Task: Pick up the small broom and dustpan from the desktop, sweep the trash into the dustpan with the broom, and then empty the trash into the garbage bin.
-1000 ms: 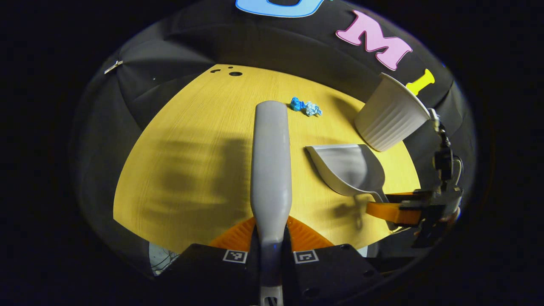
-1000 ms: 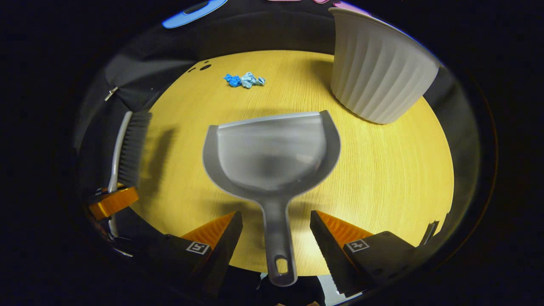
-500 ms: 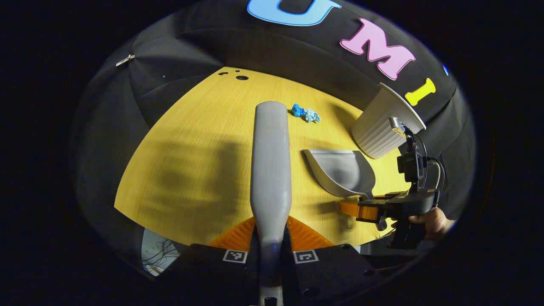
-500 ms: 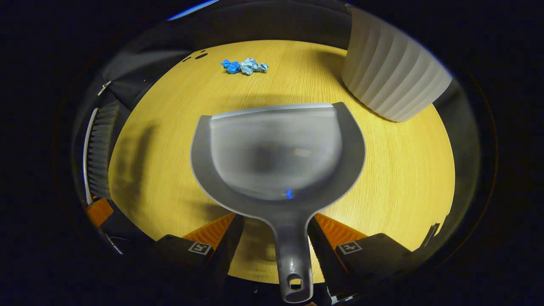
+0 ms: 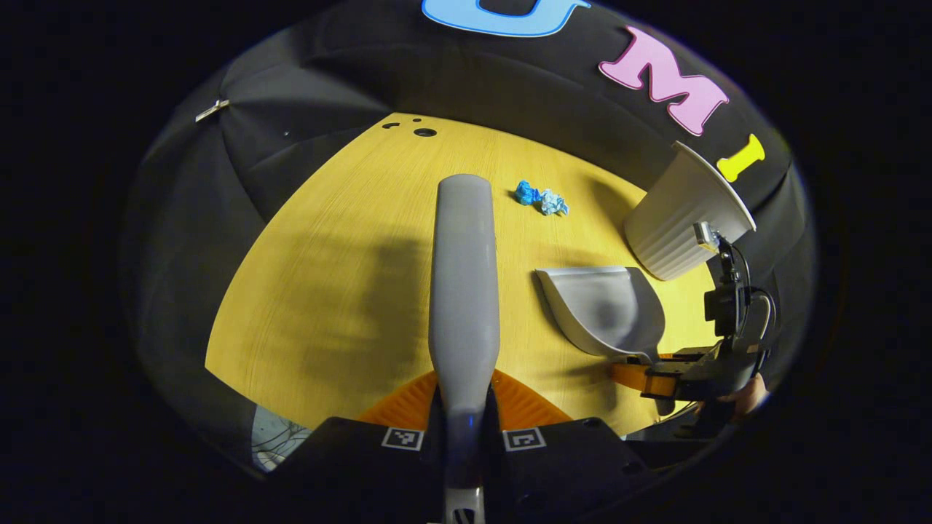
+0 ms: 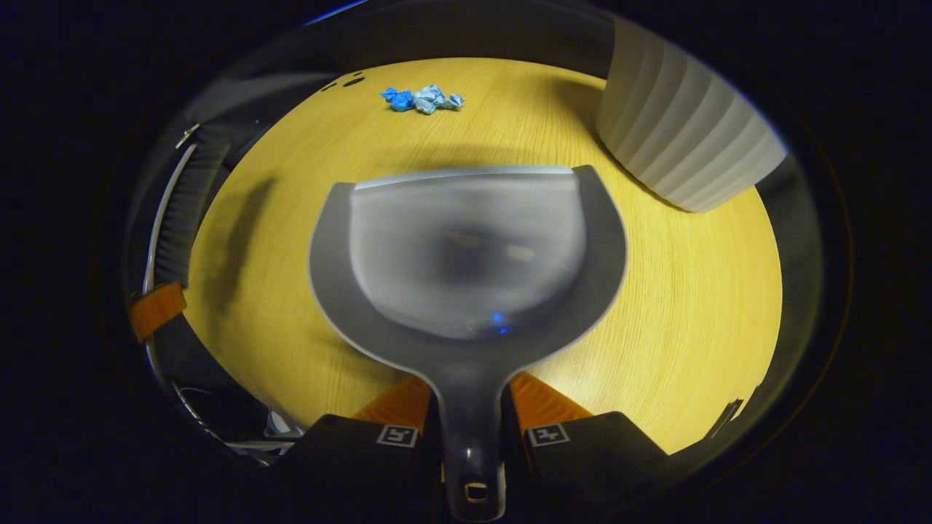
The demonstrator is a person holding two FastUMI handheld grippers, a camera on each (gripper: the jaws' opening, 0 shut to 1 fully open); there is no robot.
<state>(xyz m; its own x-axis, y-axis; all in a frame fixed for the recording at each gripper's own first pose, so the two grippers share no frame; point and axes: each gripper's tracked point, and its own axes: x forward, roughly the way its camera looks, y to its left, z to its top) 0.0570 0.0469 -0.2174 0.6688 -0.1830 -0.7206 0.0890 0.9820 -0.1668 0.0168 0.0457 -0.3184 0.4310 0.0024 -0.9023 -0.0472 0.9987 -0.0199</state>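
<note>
Dustpan (image 6: 466, 247) mouth – toward trash (image 6: 422, 98)

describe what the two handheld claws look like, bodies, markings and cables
Each claw, left and right, has a black blocky body carrying two small square black-and-white markers. In the left gripper view the right claw carries an upright black camera mount with looping black cables.

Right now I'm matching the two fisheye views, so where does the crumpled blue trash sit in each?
Left gripper view: the blue trash lies upper centre-right on the desktop, beyond the broom's tip.
Right gripper view: the blue trash lies near the top, left of centre, beyond the dustpan.
Shared landmark: the ribbed white bin, to the right of the trash.
</note>
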